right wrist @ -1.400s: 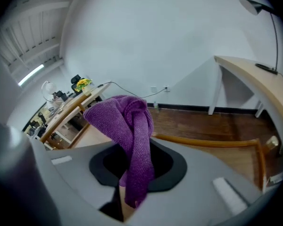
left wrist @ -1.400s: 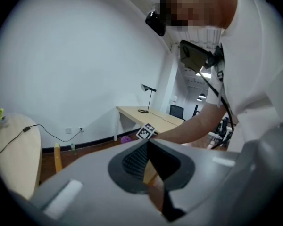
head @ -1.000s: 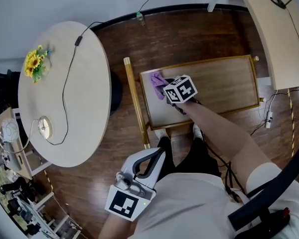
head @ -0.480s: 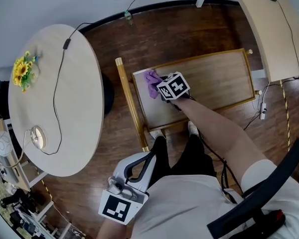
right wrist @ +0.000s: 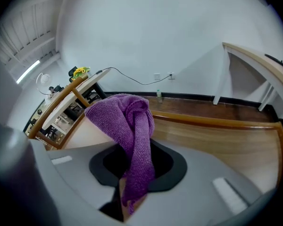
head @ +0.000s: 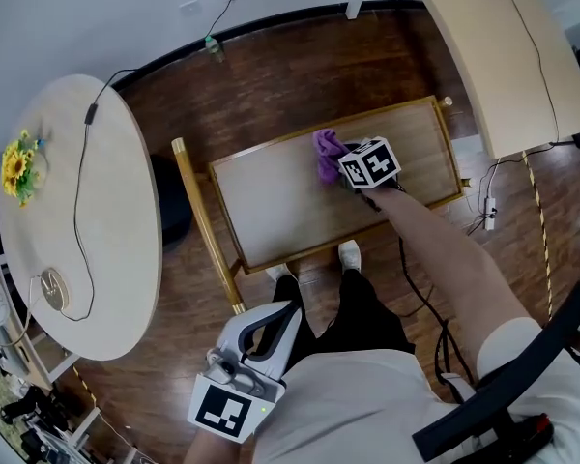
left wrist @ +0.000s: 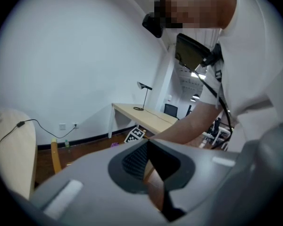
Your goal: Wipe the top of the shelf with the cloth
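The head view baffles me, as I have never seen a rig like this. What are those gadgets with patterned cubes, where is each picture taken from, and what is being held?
A person, not a robot, holds a gripper in each hand, and the patterned cube is part of each one. The head view comes from a camera on the person's head, looking down. The other two pictures come from cameras riding on the grippers, each looking along its own jaws. The right gripper reaches out over the wooden shelf top, with its jaws shut on a purple cloth near the top's far edge. I see nothing else on that top. The left gripper is held low by the person's body, its jaws together with nothing between them. A round table with yellow flowers stands to the left.
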